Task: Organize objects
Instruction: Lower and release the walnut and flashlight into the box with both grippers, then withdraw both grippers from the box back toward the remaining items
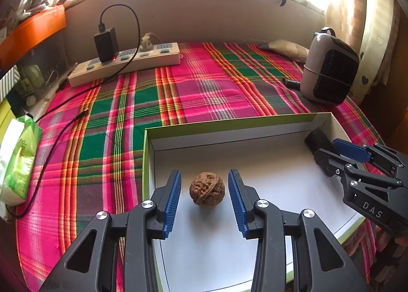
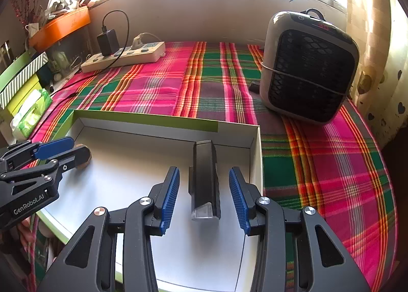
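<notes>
A brown wrinkled walnut (image 1: 207, 189) rests on the white floor of a shallow green-rimmed box (image 1: 229, 123). My left gripper (image 1: 204, 197) is open around it, with a gap between each blue pad and the shell. In the right wrist view a long black device with a clear end (image 2: 204, 179) lies in the same box (image 2: 142, 116), near its right wall. My right gripper (image 2: 204, 196) is open on either side of it, the pads clear of it. The right gripper (image 1: 339, 151) also shows in the left wrist view at the box's far right corner. In the right wrist view the left gripper (image 2: 63, 149) hides most of the walnut (image 2: 85, 158).
The box sits on a pink, green and orange plaid cloth (image 1: 204, 83). At the back lie a power strip (image 1: 127, 62) with a black charger and cables. A grey and black heater (image 2: 308, 67) stands to the right. A green tissue pack (image 1: 17, 159) lies at the left edge.
</notes>
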### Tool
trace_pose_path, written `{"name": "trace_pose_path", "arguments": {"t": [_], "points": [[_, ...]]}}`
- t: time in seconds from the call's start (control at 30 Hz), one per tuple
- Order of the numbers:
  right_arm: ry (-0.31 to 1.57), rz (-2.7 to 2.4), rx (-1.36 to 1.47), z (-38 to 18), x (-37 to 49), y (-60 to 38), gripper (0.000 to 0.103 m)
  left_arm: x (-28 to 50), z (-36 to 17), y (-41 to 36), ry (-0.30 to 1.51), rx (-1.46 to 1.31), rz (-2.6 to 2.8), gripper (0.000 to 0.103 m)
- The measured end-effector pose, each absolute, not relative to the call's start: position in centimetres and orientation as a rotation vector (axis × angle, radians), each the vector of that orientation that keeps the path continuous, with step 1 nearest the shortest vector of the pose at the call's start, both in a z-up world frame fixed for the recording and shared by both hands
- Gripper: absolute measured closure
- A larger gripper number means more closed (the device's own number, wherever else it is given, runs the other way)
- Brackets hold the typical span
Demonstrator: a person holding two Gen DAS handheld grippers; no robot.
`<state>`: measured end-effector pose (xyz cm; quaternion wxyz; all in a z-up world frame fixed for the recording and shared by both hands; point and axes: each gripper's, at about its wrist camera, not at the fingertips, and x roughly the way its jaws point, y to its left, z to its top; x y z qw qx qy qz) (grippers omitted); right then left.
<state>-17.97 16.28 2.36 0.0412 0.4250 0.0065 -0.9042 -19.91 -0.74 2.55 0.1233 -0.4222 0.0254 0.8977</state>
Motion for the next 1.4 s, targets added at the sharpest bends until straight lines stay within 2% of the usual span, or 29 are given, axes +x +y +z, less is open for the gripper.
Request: {"name": "trace_pose_path", "arguments": {"t": [0.77,1.4], "points": [[0.001,-2.825,1.206,4.6,-13.6,16.4,0.060,-15.4,4.7,-1.9,0.031,-1.161,2.678,0.066],[-0.021,-2.852,1.119,5.3,-7.9,16.4,0.059,-9.4,5.0,-4.3,-0.084,-1.115,2.694,0.066]]}}
